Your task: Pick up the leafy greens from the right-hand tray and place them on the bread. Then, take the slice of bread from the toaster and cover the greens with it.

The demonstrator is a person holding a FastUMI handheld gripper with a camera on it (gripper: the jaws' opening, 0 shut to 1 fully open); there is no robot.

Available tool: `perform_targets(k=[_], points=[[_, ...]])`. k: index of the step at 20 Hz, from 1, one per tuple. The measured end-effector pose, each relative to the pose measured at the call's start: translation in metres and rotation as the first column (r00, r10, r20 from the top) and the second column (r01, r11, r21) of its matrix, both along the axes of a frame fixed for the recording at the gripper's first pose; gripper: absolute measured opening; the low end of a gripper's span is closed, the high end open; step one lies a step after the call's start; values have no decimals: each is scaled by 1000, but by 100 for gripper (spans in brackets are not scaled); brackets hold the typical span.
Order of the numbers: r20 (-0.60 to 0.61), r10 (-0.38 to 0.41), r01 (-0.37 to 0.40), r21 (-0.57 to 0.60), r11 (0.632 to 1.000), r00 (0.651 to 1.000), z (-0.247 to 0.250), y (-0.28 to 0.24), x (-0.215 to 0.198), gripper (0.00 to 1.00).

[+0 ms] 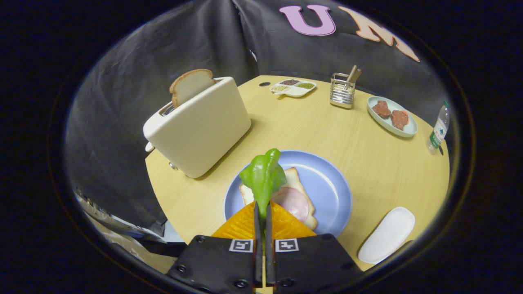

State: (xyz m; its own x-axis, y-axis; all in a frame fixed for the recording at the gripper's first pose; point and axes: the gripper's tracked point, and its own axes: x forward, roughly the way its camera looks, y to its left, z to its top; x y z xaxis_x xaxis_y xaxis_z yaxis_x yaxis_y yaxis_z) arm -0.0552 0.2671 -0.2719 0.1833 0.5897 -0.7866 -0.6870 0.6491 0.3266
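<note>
So the claw [263,212] is clenched on the leafy greens [263,175], both fingers pinching the stem end so the leaf sticks up and forward past the tips. It's hanging right over the blue plate [331,183], where an open slice of bread [296,183] sits with a round of ham [292,202] on top. Looks to me like the greens are held by the narrow end on purpose, so the wide part can flop down flat on the ham once it lets go.

The toaster [200,126] stands just beyond the plate on the tabletop [310,126], with the second slice [190,83] poking out of the slot, easy to grab from above for the next step. The empty white tray [386,234] off to the right of the plate is presumably where the greens came from. I'd say the drop is next: lower a bit, then open up.
</note>
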Motion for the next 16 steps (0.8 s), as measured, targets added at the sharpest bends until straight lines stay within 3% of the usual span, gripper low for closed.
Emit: perform_targets(k=[4, 14, 16], points=[[24, 15, -13, -61, 998, 1000, -15, -3, 5, 18], [24, -29, 30, -79, 996, 999, -11, -6, 10, 98], [34, -49, 51, -76, 996, 998, -3, -7, 15, 98]])
